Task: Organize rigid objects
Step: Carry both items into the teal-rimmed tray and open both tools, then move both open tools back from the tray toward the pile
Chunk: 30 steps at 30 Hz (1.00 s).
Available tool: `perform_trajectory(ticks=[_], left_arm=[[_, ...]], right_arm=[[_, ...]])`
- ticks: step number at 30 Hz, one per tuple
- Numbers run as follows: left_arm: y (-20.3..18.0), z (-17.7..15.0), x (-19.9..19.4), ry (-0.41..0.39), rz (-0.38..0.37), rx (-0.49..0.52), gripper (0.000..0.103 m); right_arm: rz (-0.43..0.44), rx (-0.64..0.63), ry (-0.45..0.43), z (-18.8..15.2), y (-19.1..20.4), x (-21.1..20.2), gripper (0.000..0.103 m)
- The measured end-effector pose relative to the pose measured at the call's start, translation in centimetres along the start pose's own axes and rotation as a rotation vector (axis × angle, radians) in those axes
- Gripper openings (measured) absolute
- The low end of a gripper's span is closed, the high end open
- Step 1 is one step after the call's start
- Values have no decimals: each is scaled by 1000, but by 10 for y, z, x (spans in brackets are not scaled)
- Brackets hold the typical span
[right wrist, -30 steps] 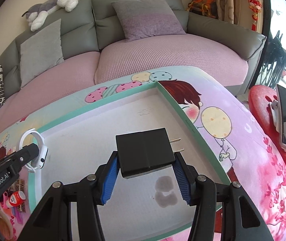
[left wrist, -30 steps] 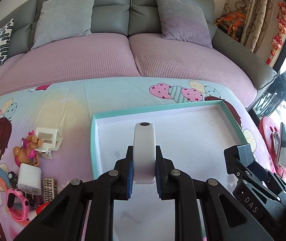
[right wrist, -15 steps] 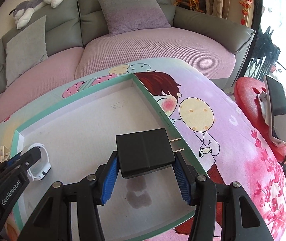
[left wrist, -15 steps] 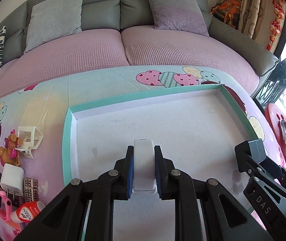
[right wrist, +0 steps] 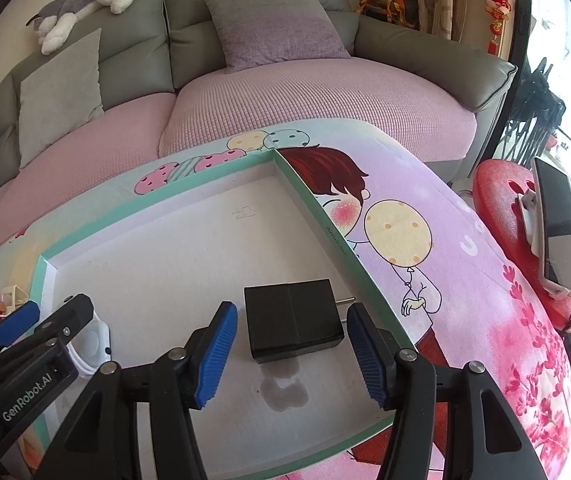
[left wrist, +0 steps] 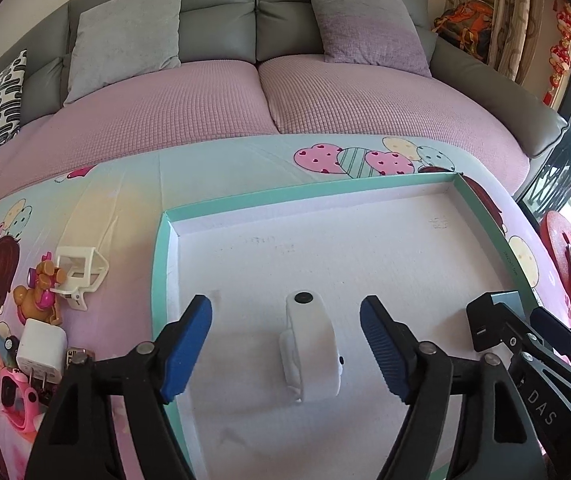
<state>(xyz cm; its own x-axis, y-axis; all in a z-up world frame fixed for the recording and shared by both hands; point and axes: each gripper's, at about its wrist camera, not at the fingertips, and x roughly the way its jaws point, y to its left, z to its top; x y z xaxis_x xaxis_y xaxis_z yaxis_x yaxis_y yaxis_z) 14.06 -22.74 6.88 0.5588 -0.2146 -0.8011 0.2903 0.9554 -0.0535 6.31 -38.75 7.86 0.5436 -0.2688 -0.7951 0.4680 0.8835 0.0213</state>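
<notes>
A white watch-like band (left wrist: 311, 350) lies on the floor of the teal-rimmed white tray (left wrist: 159, 264), between the open fingers of my left gripper (left wrist: 285, 346). A black plug adapter (right wrist: 293, 326) lies in the same tray (right wrist: 317, 216) near its right wall, between the open fingers of my right gripper (right wrist: 291, 354). The white band also shows at the left of the right wrist view (right wrist: 93, 344), partly hidden by the left gripper. Neither gripper holds anything.
Left of the tray on the cartoon tablecloth lie a white clip frame (left wrist: 79, 270), a toy dog (left wrist: 41, 294), a white charger (left wrist: 41, 350) and a pink item (left wrist: 15, 396). A sofa (left wrist: 245, 112) stands behind. A red stool with a phone (right wrist: 553, 232) stands at the right.
Both grippers have opened and let go: the white band and the black adapter now lie on the tray floor. Both grippers drew back slightly.
</notes>
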Motion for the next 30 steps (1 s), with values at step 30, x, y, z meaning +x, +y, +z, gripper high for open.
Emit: perform_trajectory(ticks=[30], left_arm=[[70,-15,-30,-86,92,-171,102]], right_arm=[[28,-44,8,-1,17,-5,103]])
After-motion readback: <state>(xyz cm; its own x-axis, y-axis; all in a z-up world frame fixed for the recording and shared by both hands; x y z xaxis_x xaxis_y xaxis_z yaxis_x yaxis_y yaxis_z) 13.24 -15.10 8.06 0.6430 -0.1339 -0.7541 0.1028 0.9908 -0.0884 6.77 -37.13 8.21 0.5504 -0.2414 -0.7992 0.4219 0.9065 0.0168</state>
